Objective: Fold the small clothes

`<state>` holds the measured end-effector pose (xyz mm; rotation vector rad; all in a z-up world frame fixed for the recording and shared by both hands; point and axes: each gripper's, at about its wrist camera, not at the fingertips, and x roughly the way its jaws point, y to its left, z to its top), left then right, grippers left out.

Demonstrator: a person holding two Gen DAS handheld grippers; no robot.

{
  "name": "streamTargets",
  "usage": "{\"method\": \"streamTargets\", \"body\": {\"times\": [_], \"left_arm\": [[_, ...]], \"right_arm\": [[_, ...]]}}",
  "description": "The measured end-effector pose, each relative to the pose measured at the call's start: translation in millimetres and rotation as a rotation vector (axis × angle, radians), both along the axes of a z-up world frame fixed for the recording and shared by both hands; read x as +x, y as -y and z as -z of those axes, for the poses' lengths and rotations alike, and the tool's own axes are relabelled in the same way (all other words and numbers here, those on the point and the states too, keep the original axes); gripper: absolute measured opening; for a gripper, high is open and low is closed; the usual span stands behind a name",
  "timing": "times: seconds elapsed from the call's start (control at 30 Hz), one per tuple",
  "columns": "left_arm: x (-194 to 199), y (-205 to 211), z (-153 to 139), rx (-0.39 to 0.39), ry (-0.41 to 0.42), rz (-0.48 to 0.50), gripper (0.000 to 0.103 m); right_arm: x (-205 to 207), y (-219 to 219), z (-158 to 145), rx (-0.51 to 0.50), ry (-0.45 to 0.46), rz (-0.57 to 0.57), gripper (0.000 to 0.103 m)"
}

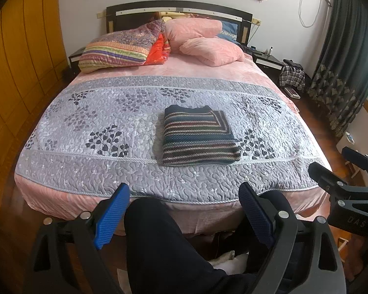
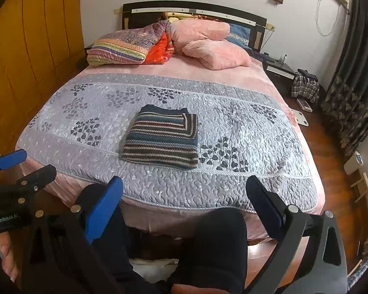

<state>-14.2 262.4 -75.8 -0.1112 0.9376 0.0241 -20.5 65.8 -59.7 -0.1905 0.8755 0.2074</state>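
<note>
While both grippers (image 1: 184,210) (image 2: 184,205) gape empty, the folded sweater (image 1: 198,137) seemingly hides its sleeves.

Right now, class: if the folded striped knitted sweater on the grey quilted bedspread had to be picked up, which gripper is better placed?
Marginally the left gripper: the folded striped knitted sweater lies nearly straight ahead of it, but left of centre for the right gripper. Both are open, empty, short of the bed.
</note>
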Motion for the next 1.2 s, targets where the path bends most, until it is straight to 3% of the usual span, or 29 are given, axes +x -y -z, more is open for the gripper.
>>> {"method": "streamTargets", "body": {"times": [1.2], "left_arm": [[-1.3, 3.7, -9.8, 0.031, 0.019, -0.003, 0.091]], "right_arm": [[-0.3, 1.8, -7.5, 0.012, 0.026, -0.004, 0.1]]}}
